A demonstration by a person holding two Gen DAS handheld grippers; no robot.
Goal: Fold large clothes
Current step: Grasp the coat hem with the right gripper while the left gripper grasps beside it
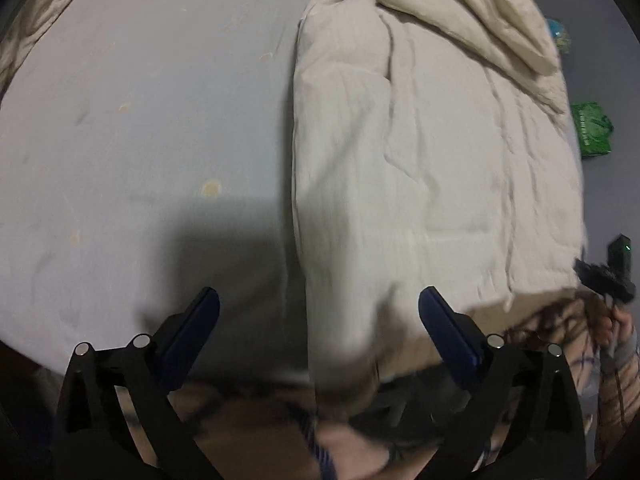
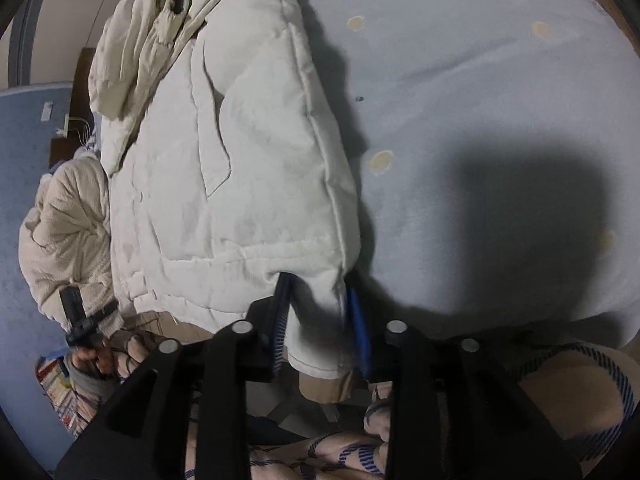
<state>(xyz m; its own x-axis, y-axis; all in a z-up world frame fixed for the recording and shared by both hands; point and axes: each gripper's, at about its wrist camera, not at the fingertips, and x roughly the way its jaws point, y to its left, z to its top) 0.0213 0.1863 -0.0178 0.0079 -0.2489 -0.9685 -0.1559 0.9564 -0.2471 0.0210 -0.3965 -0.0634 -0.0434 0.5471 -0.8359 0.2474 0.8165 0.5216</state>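
A: Starting from the left, what is there?

B: In the left wrist view, a bare stretch of pale bed sheet with a few small yellowish marks. A heap of quilted cream fabric sits at its far left edge. Right of the bare sheet lies the cream padded jacket, lengthwise on the bed, hood end away from the person.

A: And the left tool?

B: The left tool stands wide, with nothing pressed between its pads. It hangs over the jacket's long folded edge, near the hem, pointing steeply down.

A: The right one?

B: The right tool is narrow and clamped on the jacket's near hem corner; the padded cloth bulges out between the blue pads.

A: So how should the fold go well?

B: I'd judge the right grip deep enough, but one corner alone will let the hem sag. The left tool should bite the hem at a second point, taking every layer, so both corners lift level.

A: Room to move?

B: Plenty of open sheet on the side away from the bed edge. On the other side the jacket runs close to the bed's edge, with green packets on the floor beyond, so keep the fold travelling toward the clear side.
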